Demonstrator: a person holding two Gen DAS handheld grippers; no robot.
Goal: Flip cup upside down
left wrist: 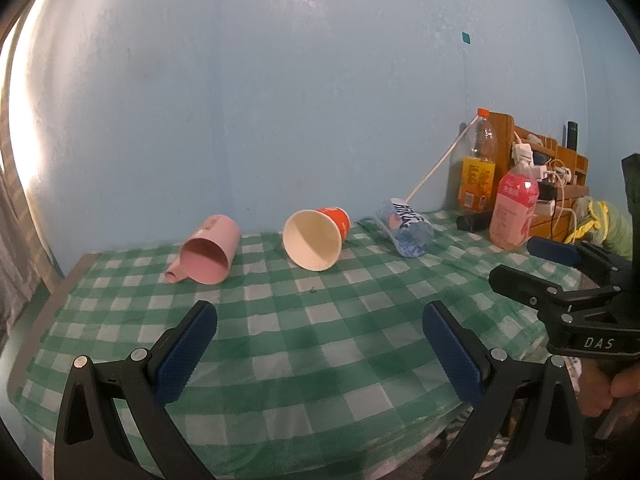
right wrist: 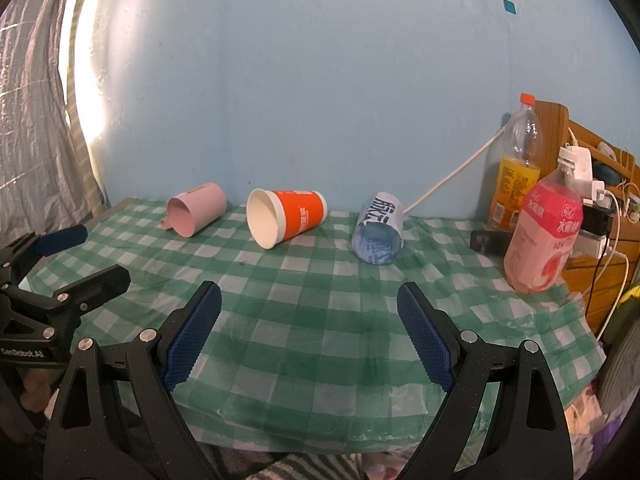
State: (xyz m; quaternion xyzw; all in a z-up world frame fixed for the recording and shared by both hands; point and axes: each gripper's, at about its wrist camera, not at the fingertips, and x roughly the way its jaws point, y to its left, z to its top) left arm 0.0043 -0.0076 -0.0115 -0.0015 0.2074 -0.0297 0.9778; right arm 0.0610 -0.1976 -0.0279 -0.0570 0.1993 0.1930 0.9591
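Observation:
Three cups lie on their sides at the back of the green checked tablecloth (left wrist: pixel 320 344), mouths toward me: a pink mug with a handle (left wrist: pixel 208 252) (right wrist: pixel 196 210), an orange paper cup (left wrist: pixel 318 238) (right wrist: pixel 286 216), and a blue patterned cup (left wrist: pixel 406 228) (right wrist: pixel 378 228). My left gripper (left wrist: pixel 320 320) is open and empty, well short of the cups. My right gripper (right wrist: pixel 310 300) is open and empty, also short of them. Each gripper shows in the other's view, the right one (left wrist: pixel 532 264) and the left one (right wrist: pixel 76 252).
At the right stand a pink drink bottle (left wrist: pixel 512 208) (right wrist: pixel 544 236), an orange-capped bottle (left wrist: pixel 478 164) (right wrist: pixel 516 168), a black object (right wrist: pixel 488 242), and a wooden rack with chargers and cables (left wrist: pixel 552 168). A blue wall stands behind. A curtain (right wrist: pixel 36 120) hangs at the left.

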